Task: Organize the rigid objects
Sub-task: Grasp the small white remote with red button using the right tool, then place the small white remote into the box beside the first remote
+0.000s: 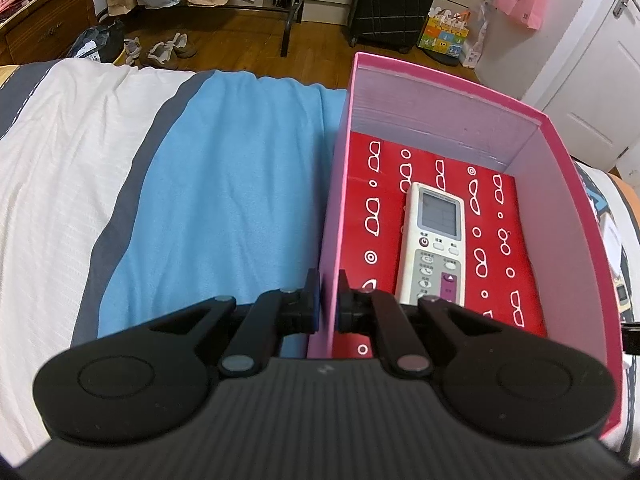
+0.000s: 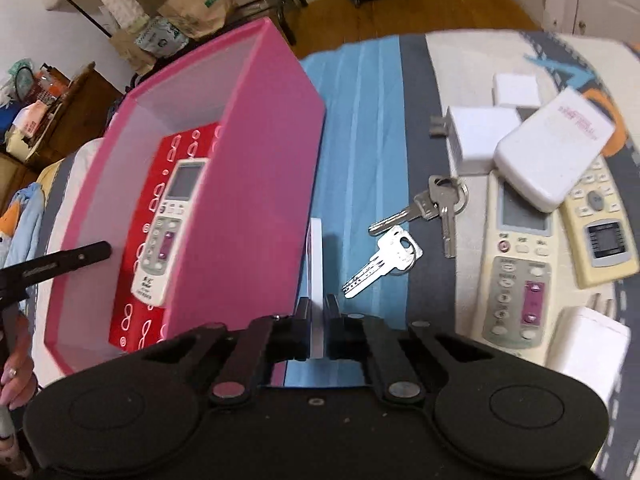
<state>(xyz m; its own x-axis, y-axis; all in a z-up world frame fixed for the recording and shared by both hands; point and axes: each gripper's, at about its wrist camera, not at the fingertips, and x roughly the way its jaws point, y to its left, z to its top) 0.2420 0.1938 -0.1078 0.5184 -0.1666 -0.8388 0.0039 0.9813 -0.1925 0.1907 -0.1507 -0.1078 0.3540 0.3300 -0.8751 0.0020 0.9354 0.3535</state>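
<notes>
Pink box (image 1: 460, 108) wall is being pinched by left hand-held gripper (image 1: 329, 300); right hand-held gripper (image 2: 318, 320) is clamping white card (image 2: 316, 264), box lying left.

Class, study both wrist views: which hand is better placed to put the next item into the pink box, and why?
The right. The right gripper is already shut on a thin white object just outside the pink box, with keys beside it. The left gripper is busy clamping the box wall, probably steadying it.

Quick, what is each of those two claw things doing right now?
Left gripper: closed on the side wall of the pink box.
Right gripper: closed on a thin white card-like object.
</notes>
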